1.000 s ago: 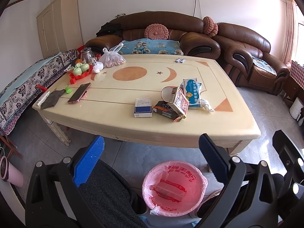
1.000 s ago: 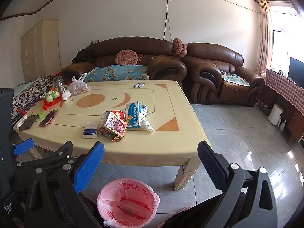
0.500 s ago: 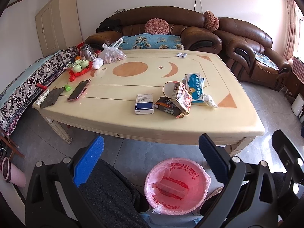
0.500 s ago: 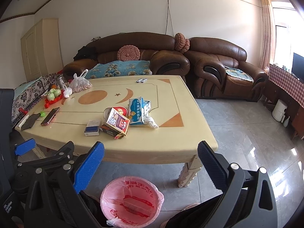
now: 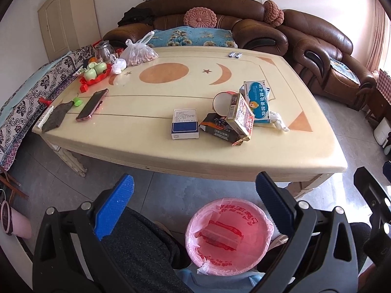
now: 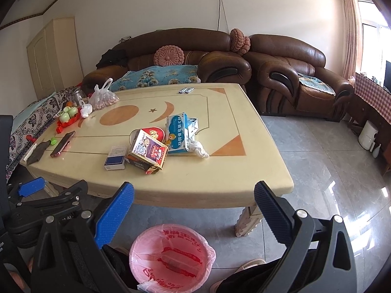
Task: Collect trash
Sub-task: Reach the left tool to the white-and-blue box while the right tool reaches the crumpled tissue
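While the trash lies in a loose heap on the cream table (image 5: 151, 144) — a blue-and-white box (image 5: 184, 123), a dark wrapper (image 5: 217, 128), a red-patterned box (image 5: 240, 116) leaning on it and a light blue packet (image 5: 256, 101) behind — we see the pink-lined bin (image 5: 228, 234) on the floor just in front of the table edge. Our left gripper (image 5: 193, 195) and right gripper (image 6: 194, 196) both hover above the bin, fingers spread wide, holding nothing. A phone (image 5: 92, 104) lies well apart, near the table's left end.
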### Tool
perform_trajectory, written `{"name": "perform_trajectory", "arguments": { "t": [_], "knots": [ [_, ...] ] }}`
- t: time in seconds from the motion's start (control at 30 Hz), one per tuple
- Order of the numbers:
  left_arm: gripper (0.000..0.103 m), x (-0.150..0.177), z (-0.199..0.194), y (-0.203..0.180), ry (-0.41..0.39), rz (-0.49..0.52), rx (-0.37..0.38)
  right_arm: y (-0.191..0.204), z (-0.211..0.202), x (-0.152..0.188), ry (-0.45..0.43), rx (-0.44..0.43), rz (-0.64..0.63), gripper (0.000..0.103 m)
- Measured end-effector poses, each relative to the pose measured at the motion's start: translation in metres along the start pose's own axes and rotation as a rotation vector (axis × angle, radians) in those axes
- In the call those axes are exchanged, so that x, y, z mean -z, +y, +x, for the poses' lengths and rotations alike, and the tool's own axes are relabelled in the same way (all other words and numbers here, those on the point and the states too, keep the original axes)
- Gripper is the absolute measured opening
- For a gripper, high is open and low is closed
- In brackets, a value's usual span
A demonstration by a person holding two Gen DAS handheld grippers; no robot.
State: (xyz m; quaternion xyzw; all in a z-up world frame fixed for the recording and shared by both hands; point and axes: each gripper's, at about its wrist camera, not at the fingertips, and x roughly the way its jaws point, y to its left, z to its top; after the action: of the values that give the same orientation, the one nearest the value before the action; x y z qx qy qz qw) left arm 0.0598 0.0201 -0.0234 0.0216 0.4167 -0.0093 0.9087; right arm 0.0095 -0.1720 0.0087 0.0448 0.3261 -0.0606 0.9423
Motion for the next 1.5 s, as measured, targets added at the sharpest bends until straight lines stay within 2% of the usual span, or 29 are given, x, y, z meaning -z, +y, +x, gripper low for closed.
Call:
{"name": "perform_trajectory", "arguments": {
  "t": [0.3,0.5,0.8,1.07,1.5],
  "knots": [
    [0.098,-0.02,0.031,0.016,0.059,-0.021,0.007,-0.014,0.039,-0.012,0.032,-0.054,-0.028,0.096],
    [0.098,-0.033,0.057,0.025,0.099,-0.047,0.001,-0.015,0.065,-0.022,0.052,-0.06,-0.073,0.096],
    [0.098,-0.048,0.094,0.02,0.145,-0.033,0.006,-0.019,0.117,-0.034,0.119,-0.097,-0.096,0.096],
    [0.098,-0.053,0.145,0.02,0.236,-0.023,0.018,-0.017,0.169,-0.038,0.167,-0.114,-0.156,0.096],
    [0.098,-0.067,0.215,0.028,0.327,-0.003,0.009,-0.015,0.261,-0.038,0.266,-0.229,-0.207,0.096]
  ]
}}
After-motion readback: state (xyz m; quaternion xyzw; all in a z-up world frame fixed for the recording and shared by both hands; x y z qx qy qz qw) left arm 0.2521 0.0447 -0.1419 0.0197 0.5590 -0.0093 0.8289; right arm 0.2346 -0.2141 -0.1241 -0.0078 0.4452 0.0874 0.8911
